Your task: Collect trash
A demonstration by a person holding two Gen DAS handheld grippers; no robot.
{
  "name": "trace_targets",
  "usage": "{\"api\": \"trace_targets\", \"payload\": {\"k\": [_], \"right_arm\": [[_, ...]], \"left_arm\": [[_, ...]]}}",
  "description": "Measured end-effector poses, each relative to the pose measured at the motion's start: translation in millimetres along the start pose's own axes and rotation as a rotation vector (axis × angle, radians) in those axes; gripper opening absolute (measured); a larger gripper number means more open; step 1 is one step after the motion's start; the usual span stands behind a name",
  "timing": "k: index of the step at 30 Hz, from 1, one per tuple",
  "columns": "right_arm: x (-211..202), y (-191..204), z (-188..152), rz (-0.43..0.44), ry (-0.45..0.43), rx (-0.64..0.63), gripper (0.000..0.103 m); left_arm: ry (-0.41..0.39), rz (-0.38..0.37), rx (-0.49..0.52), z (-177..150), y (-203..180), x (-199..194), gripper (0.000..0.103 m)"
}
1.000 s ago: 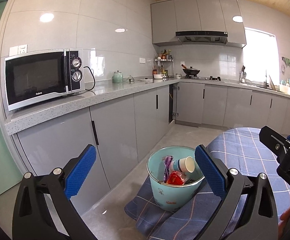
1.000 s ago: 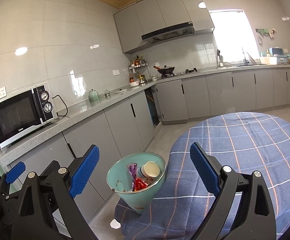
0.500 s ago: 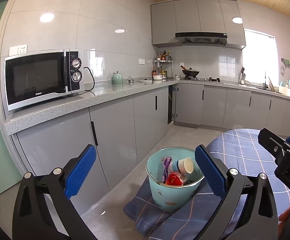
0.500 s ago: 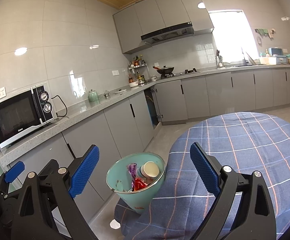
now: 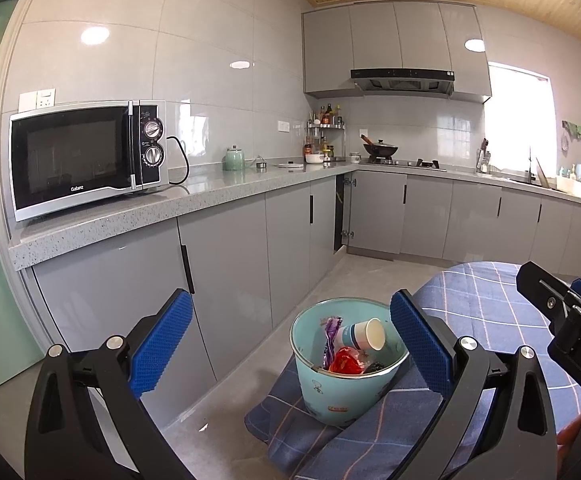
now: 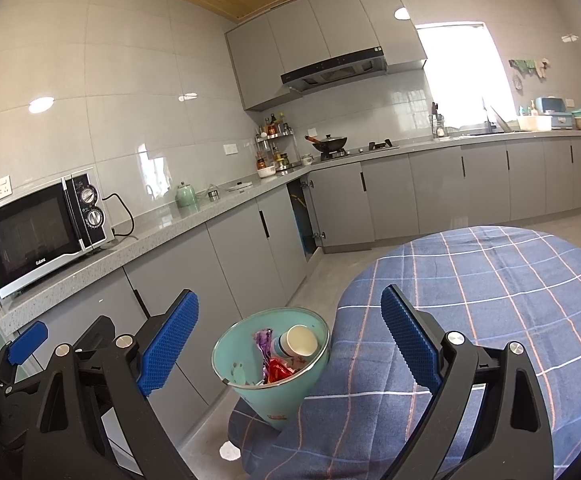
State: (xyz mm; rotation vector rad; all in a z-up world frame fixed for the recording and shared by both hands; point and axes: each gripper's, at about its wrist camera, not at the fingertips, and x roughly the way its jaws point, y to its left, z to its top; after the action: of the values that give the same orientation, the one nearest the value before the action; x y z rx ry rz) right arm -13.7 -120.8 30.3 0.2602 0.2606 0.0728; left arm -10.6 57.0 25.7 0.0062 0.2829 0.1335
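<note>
A light teal bin (image 5: 340, 390) (image 6: 286, 400) stands on a fold of blue checked cloth at the table's edge. Inside lie a paper cup (image 5: 364, 334) (image 6: 296, 342) on its side, a purple wrapper (image 5: 330, 334) (image 6: 263, 338) and a red wrapper (image 5: 344, 362) (image 6: 276, 370). My left gripper (image 5: 290, 344) is open, its blue pads on either side of the bin and apart from it. My right gripper (image 6: 290, 340) is open too, back from the bin with nothing between its fingers. Each view shows part of the other gripper at its edge.
A table with a blue checked cloth (image 6: 490, 304) (image 5: 478, 304) fills the right. Grey cabinets (image 5: 226, 276) and a speckled counter (image 5: 194, 200) with a microwave (image 5: 86, 156) run along the left. A white scrap (image 6: 229, 451) lies on the grey floor (image 5: 374, 276).
Both views have drifted very slightly; the bin and its trash sit as before. Both grippers stay open.
</note>
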Motion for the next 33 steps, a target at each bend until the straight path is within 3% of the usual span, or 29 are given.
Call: {"api": "trace_targets", "payload": {"k": [22,33], "right_arm": [[-2.5,-0.4,1.2,-0.009,-0.007,0.004,0.091],[-1.1,-1.3,-0.2,-0.012,-0.001,0.005,0.092]], "left_arm": [[-0.003,0.016,-0.023,3.5,5.9,-0.4,0.097],[0.049,-0.036,-0.039,0.2,5.6,6.0,0.097]]}}
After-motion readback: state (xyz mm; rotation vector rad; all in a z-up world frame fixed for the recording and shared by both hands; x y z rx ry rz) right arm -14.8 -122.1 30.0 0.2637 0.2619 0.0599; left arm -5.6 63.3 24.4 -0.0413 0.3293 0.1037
